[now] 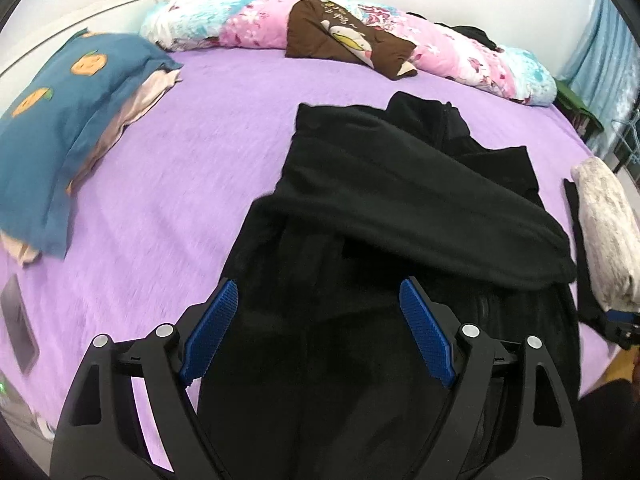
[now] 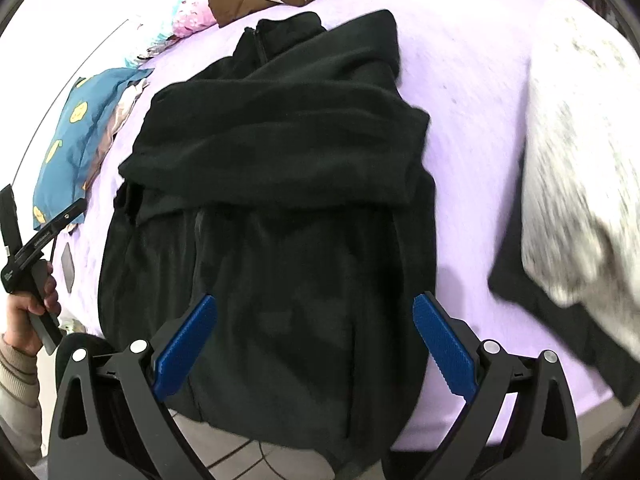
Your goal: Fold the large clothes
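A large black zip jacket (image 1: 360,320) lies spread on the purple bed sheet (image 1: 180,160), collar away from me. One sleeve (image 1: 400,208) is folded across its chest. In the right wrist view the same jacket (image 2: 280,240) has its hem hanging over the bed's near edge. My left gripper (image 1: 318,296) hovers above the jacket's lower part, open, with nothing between its blue pads. My right gripper (image 2: 316,308) is likewise open and empty above the hem area. A hand holding the left gripper (image 2: 24,256) shows at the left edge of the right wrist view.
A blue pillow (image 1: 72,120) with orange prints lies at the left. A rolled floral quilt (image 1: 460,56) and a brown duck-print garment (image 1: 344,36) line the far side. A folded pale fluffy item (image 2: 580,180) on dark cloth sits right of the jacket. Tiled floor (image 2: 248,456) shows below the bed edge.
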A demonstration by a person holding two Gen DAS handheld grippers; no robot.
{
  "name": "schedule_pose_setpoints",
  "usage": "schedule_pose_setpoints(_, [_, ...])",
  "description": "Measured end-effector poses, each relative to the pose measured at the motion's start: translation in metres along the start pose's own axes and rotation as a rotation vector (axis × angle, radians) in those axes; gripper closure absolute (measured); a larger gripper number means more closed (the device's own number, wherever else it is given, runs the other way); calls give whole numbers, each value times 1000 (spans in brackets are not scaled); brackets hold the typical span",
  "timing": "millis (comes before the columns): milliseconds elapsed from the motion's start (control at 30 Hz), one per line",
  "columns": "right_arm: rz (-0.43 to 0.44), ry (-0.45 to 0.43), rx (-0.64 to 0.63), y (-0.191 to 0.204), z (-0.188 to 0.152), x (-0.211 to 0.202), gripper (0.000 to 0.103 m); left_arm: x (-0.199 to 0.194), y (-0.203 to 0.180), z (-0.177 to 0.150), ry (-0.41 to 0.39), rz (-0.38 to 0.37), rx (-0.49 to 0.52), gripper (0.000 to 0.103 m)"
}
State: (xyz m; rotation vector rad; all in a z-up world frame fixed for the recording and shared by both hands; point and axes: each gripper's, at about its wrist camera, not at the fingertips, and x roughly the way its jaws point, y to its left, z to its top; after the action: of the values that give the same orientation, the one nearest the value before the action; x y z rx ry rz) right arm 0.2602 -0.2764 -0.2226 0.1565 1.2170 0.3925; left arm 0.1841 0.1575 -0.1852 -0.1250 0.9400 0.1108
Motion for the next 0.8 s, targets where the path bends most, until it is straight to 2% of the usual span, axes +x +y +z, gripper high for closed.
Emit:
schedule_pose_setpoints(200, [-15, 25, -9, 1, -34, -7, 7, -20, 27, -38, 20, -1, -88, 21])
schedule_pose_setpoints(467, [-4, 22, 37, 4, -71, -8, 7, -31, 52, -80, 58, 13, -117, 21])
schedule_pose_setpoints(800, [-17, 16, 51, 4, -96, -13, 7, -40, 70, -109, 98, 1, -132, 21])
